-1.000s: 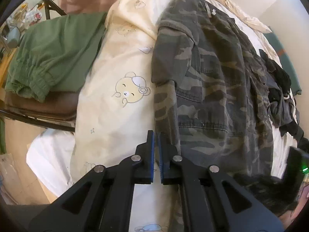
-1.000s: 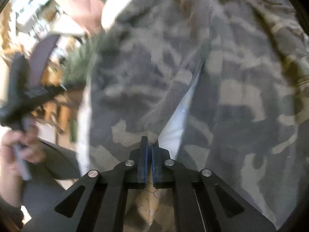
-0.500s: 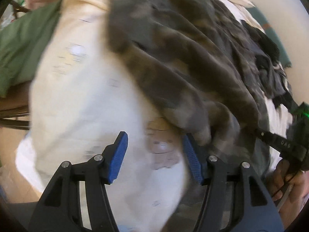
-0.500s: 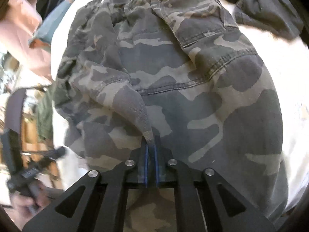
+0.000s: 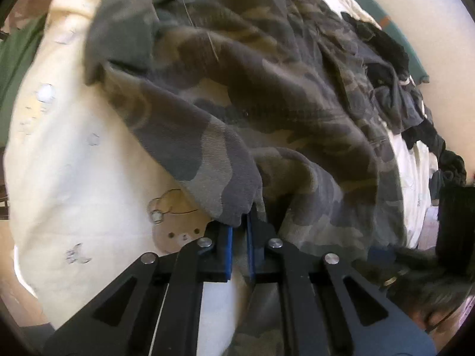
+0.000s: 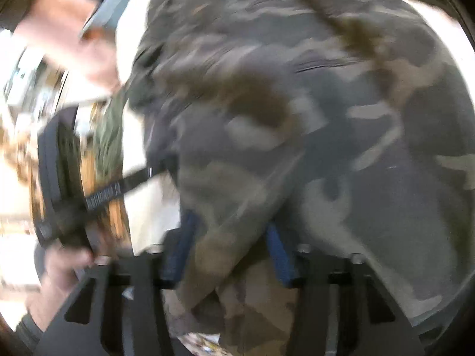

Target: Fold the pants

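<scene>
The left gripper (image 5: 239, 234) is pinching a folded edge of the camouflage pants (image 5: 267, 95), jaws pressed nearly together on the cloth. The right gripper (image 6: 228, 249) has just been opening its jaws, a fold lying loosely between them. The pants are stretching lengthwise away across the bed (image 5: 74, 154). No containers are showing.

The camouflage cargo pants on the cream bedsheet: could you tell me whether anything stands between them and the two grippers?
Nothing visible does. The left gripper is shut on an edge of the camouflage cargo pants. The right gripper has just been opening, with a fold of the same fabric between its blue pads.
</scene>
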Demonstrator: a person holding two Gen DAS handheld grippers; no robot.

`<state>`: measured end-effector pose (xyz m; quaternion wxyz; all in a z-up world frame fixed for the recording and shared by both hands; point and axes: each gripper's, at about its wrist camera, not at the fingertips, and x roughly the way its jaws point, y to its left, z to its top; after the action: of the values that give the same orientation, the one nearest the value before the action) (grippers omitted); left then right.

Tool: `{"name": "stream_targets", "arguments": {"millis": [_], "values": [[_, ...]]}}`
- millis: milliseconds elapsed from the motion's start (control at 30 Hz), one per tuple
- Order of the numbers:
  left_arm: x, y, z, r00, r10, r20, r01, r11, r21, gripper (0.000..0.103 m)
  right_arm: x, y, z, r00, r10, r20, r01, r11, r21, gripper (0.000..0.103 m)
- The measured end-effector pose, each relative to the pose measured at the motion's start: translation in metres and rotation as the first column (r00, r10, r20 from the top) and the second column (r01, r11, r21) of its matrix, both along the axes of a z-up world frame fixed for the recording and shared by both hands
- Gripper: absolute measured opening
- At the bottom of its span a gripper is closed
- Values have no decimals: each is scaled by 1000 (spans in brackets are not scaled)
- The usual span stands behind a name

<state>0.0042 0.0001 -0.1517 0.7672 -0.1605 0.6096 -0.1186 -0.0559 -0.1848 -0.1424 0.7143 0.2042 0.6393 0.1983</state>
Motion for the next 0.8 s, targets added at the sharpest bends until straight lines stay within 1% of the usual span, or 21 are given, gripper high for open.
{"name": "stream_targets", "arguments": {"millis": [33, 100, 167, 233, 267, 300, 333, 367, 400, 433, 467, 500, 533, 567, 600, 633, 667, 700, 733, 767, 800], "values": [[-3, 5, 6, 1000, 5, 7, -5, 1000, 0, 5, -4, 8, 4, 999, 39, 24, -39, 999, -26, 3], [-12, 20, 23, 1000, 19, 18, -19, 1000, 4, 5, -10, 18, 17, 992, 95, 77, -92, 995, -43, 2], [-23, 39, 38, 999, 44, 25, -44, 999, 2, 4, -17, 22, 43, 980, 142, 139, -147, 989, 27, 2], [-32, 70, 59, 996, 86, 36, -86, 996, -9, 4, -20, 14, 67, 974, 145, 177, -165, 981, 106, 2], [-35, 80, 65, 996, 84, 43, -84, 996, 6, 4, -22, 8, 74, 973, 135, 189, -162, 978, 134, 2], [-38, 95, 70, 995, 95, 45, -95, 995, 12, 4, -22, -3, 80, 974, 107, 199, -136, 981, 136, 2], [-38, 103, 69, 993, 111, 31, -111, 994, 3, 5, -18, -15, 78, 980, 66, 188, -88, 989, 115, 2], [-38, 105, 66, 994, 109, 15, -109, 994, -16, 5, -13, -24, 69, 989, 30, 147, -46, 993, 112, 2], [-35, 101, 59, 996, 93, -12, -93, 996, -13, 5, -7, -30, 54, 996, -13, 88, 5, 996, 86, 2], [-34, 93, 54, 997, 76, -11, -76, 997, 20, 5, -3, -31, 39, 998, -25, 57, 24, 1000, 12, 2], [-32, 85, 49, 998, 61, -2, -61, 996, 61, 6, 1, -28, 27, 999, -20, 45, 23, 998, -64, 3], [-31, 77, 44, 998, 58, -2, -57, 991, 118, 8, 4, -26, 14, 999, -38, 16, 40, 990, -132, 9], [-29, 70, 37, 997, 75, -16, -72, 984, 165, 9, 5, -27, 4, 998, -65, -25, 60, 986, -154, 9], [-29, 69, 34, 997, 79, -23, -74, 985, 157, 12, 1, -32, -1, 997, -61, -43, 54, 987, -149, 9], [-29, 67, 34, 997, 76, -30, -72, 988, 134, 16, 1, -33, -2, 998, -55, -42, 48, 986, -163, 9], [-32, 67, 35, 997, 71, -30, -67, 991, 119, 29, -1, -36, 1, 997, -70, -26, 65, 982, -178, 10], [-34, 66, 37, 997, 68, -28, -64, 991, 115, 48, -2, -41, 4, 996, -87, -20, 82, 983, -166, 14], [-38, 67, 40, 997, 70, -22, -67, 991, 116, 55, -3, -46, 8, 994, -104, -24, 100, 986, -136, 18], [-43, 66, 44, 997, 75, -8, -73, 991, 115, 61, -5, -50, 11, 993, -118, -29, 115, 988, -104, 29], [-48, 66, 47, 997, 74, -3, -73, 991, 114, 61, -7, -51, 14, 992, -122, -27, 120, 989, -81, 51], [-56, 66, 46, 997, 72, -9, -70, 991, 112, 61, -12, -52, 16, 992, -128, -22, 126, 990, -63, 57]]}}
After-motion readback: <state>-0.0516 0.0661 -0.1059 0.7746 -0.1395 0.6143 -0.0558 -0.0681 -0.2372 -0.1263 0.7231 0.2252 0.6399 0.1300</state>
